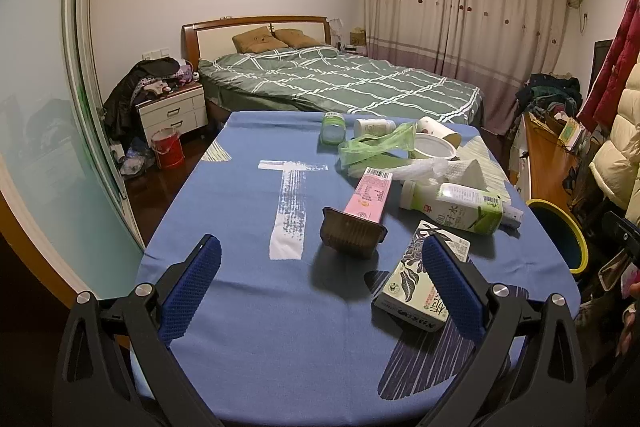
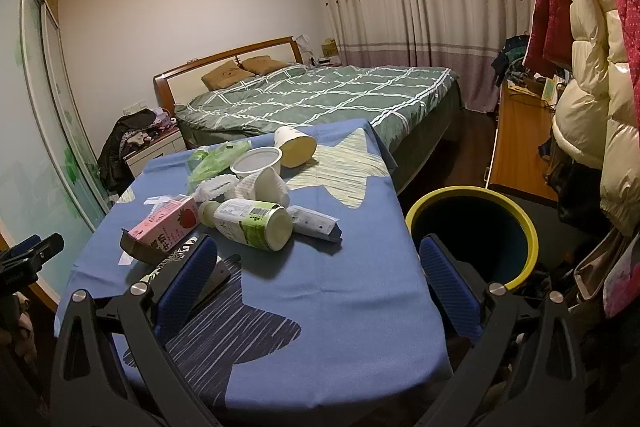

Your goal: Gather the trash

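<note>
Trash lies on a blue-clothed table (image 1: pixel 248 307): a pink milk carton (image 1: pixel 370 197) (image 2: pixel 168 225), a green-labelled white bottle on its side (image 1: pixel 456 207) (image 2: pixel 250 223), a black-and-white leaf-print carton (image 1: pixel 420 283), a white tub (image 2: pixel 256 161), a paper cup (image 2: pixel 296 145), a green plastic bag (image 1: pixel 374 147) and white wrappers (image 2: pixel 256 187). A dark bin with a yellow rim (image 2: pixel 472 231) (image 1: pixel 560 235) stands right of the table. My left gripper (image 1: pixel 320 267) is open above the near table, its right finger over the leaf-print carton. My right gripper (image 2: pixel 320 267) is open and empty near the table's right edge.
A bed with a green checked cover (image 1: pixel 340 83) lies beyond the table. A nightstand with clothes (image 1: pixel 168 107) and a red bucket (image 1: pixel 168 147) are at the left. A wooden desk (image 2: pixel 520 147) and hanging coats (image 2: pixel 592 87) are at the right.
</note>
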Demonstrator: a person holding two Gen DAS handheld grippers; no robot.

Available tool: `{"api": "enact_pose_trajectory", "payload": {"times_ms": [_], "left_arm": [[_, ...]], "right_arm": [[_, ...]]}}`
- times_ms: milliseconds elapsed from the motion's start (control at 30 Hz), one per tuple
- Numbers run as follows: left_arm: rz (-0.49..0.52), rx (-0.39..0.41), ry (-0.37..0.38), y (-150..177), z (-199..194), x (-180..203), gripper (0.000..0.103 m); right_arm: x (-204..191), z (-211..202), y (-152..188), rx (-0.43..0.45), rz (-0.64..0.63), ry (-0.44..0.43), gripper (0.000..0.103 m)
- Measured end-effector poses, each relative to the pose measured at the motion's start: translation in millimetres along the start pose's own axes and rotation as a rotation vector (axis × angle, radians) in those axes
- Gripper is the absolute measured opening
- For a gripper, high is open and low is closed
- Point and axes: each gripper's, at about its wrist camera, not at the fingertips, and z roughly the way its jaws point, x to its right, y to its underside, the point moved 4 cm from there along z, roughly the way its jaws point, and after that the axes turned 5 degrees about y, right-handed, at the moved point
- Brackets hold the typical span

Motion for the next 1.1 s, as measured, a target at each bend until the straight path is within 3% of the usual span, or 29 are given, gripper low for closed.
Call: {"api": "enact_pose_trajectory", "payload": {"times_ms": [500, 933, 1100], "left_arm": [[0.022, 0.014, -0.018, -3, 7, -7, 0.099], [0.044, -0.018, 0.009, -6, 39, -13, 0.099], [0.051, -0.033, 0.009, -5, 54, -16, 0.099]], "right_arm": [[-6, 29, 3, -0.055, 0.009, -0.023, 0.097], [-59, 120, -32, -0.093, -0.088, -0.078, 0.097], [-72, 175, -41, -0.160, -0.143, -0.103, 0.077]]}}
